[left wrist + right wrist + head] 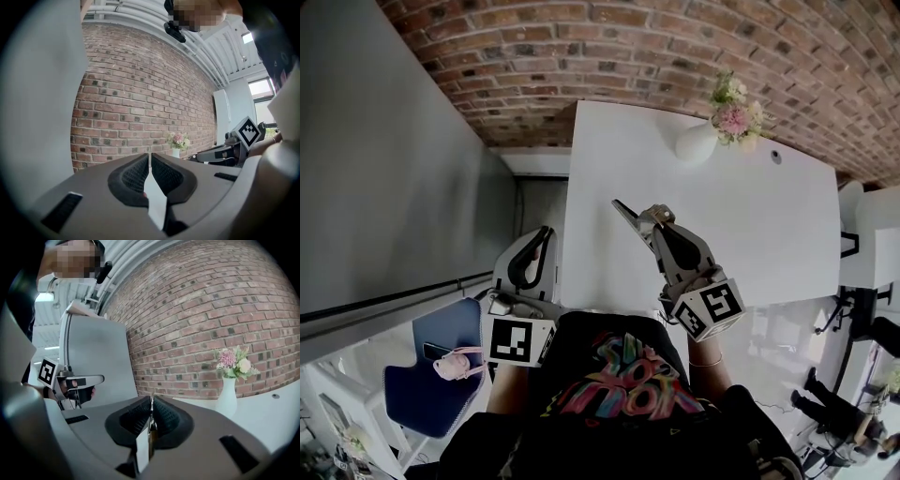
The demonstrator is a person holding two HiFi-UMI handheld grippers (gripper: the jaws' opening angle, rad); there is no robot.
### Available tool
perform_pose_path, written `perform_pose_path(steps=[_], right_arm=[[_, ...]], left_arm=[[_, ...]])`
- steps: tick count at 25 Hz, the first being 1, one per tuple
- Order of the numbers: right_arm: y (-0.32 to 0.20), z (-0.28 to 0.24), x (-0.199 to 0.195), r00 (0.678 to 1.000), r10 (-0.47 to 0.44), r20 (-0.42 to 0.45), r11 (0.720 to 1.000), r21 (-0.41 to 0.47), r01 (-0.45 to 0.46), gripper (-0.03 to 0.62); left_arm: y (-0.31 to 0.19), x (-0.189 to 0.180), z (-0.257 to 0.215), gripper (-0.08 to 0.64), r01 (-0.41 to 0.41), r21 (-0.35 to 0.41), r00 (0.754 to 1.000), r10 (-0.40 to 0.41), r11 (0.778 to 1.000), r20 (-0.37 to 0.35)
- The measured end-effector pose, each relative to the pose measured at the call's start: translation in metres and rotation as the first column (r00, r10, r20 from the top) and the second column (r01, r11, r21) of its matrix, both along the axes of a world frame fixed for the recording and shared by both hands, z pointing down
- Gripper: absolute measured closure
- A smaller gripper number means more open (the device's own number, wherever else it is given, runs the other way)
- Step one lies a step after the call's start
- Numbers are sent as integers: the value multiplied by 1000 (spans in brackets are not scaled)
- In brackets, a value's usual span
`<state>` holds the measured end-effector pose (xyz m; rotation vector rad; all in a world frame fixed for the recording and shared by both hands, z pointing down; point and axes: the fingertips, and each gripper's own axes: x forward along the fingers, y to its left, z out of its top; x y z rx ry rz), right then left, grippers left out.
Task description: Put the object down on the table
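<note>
Currently pinching thin flat object (pixel 624 211) between right gripper (pixel 649 223) jaws above table (pixel 759 234); pressing left gripper (pixel 542 236) jaws together, empty, beside table.

— What does the table hold, from where you stand?
— My white table (pixel 769 225) carries one white vase (pixel 696 142) of pink and cream flowers (pixel 733 114), upright at the far edge. A small round hole (pixel 776 157) sits near it.

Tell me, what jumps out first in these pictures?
The vase of pink flowers at the white table's far end, against the red brick wall. Then the right gripper over the table, fingers pinching a small thin thing; the left gripper hangs shut off its left edge.
</note>
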<state>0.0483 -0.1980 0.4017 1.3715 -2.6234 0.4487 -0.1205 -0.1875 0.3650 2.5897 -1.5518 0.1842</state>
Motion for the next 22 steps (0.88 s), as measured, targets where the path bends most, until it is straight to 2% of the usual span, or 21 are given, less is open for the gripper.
perform_pose_path(steps=[5, 10, 13, 17, 22], right_arm=[[-3, 31, -9, 1000, -6, 23, 997, -82, 8, 557], [-6, 64, -16, 999, -9, 38, 988, -157, 15, 557], [-7, 84, -19, 999, -16, 41, 979, -200, 23, 557], [-7, 111, -21, 999, -23, 46, 967, -252, 34, 555], [-6, 138, -20, 998, -15, 60, 951, -307, 33, 555]], left_arm=[[0, 0, 13, 523, -11, -29, 1000, 11, 1000, -1], [-5, 2, 22, 523, -15, -51, 999, 13, 999, -31], [-7, 6, 29, 523, -34, -59, 999, 32, 998, -33], [-12, 15, 34, 523, -30, -78, 996, 23, 996, -82], [-16, 23, 44, 523, -55, -94, 995, 47, 994, -84]])
